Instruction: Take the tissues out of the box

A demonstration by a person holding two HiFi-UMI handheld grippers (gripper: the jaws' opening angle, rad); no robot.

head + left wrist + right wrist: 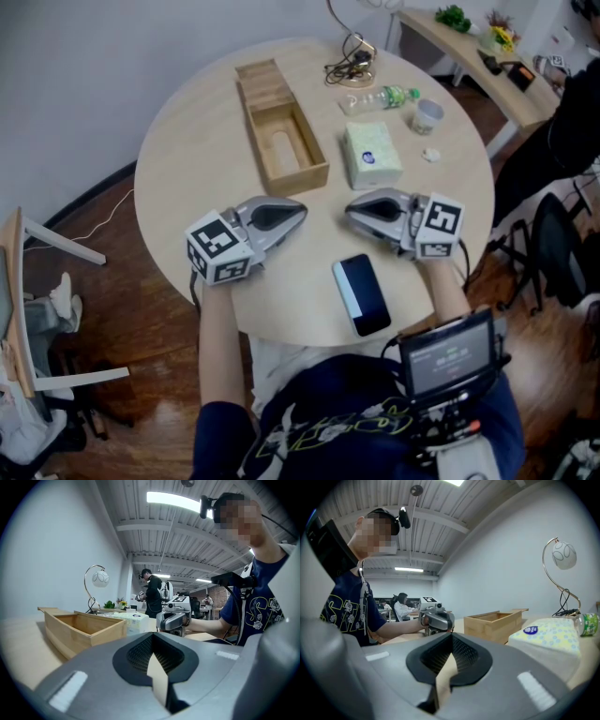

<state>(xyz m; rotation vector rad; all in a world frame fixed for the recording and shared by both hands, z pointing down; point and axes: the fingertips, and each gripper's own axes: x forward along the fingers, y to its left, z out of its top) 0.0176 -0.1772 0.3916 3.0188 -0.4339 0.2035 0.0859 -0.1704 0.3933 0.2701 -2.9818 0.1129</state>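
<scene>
Round pale wooden bench [187, 164] on dark plank floor [141, 319], white wall [75, 75] behind, long side desk [448, 39] alongside; overhead, ribbed grey ceiling [140, 541] with strip light [173, 501].

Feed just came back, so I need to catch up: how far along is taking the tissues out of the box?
Looks done: the tissue pack lies on the table beside the wooden box, which shows empty. In hand: nothing; left gripper and right gripper rest shut on the table. Remaining: nothing visible.
</scene>
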